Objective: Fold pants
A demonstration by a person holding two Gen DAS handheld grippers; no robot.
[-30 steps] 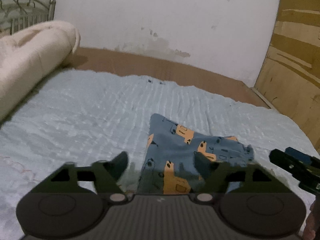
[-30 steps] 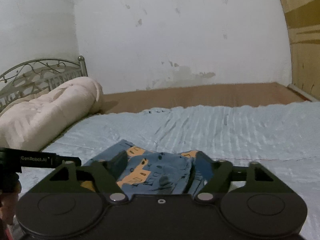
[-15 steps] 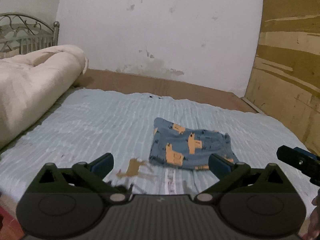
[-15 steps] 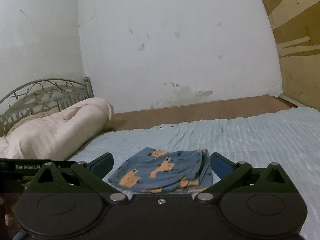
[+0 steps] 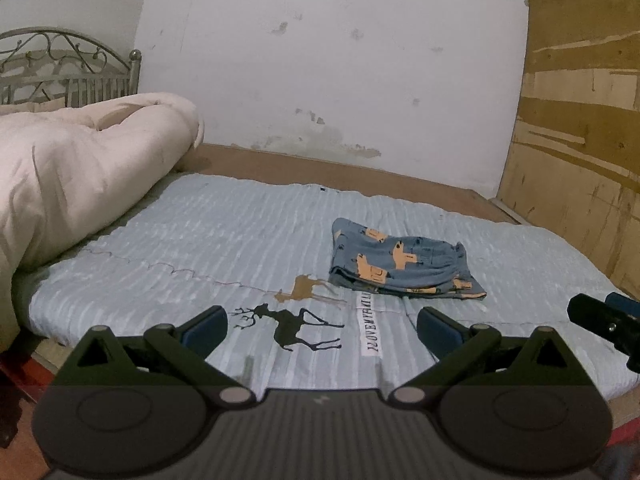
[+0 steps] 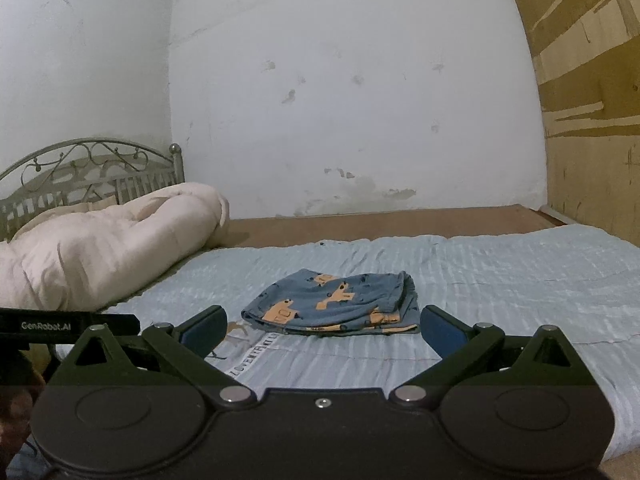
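Blue pants (image 5: 400,266) with orange prints lie folded into a small flat packet on the light blue bedspread (image 5: 200,240). In the right wrist view the same pants (image 6: 340,304) rest just beyond the fingertips. My left gripper (image 5: 322,328) hangs open over the bed's near edge, well short of the pants, with nothing between its fingers. My right gripper (image 6: 322,326) is open too, clear of the cloth. Part of the right gripper (image 5: 604,320) shows at the right edge of the left wrist view, and part of the left gripper (image 6: 60,326) at the left edge of the right wrist view.
A rolled cream duvet (image 5: 80,172) lies along the left side by a metal headboard (image 6: 80,168). A white wall stands behind the bed and a wooden panel (image 5: 580,140) on the right. Deer prints (image 5: 296,324) and a text label mark the bedspread's near edge.
Both grippers let go of the pants, opened wide and drew back toward the near edge of the bed. The folded pants stay lying on the bedspread.
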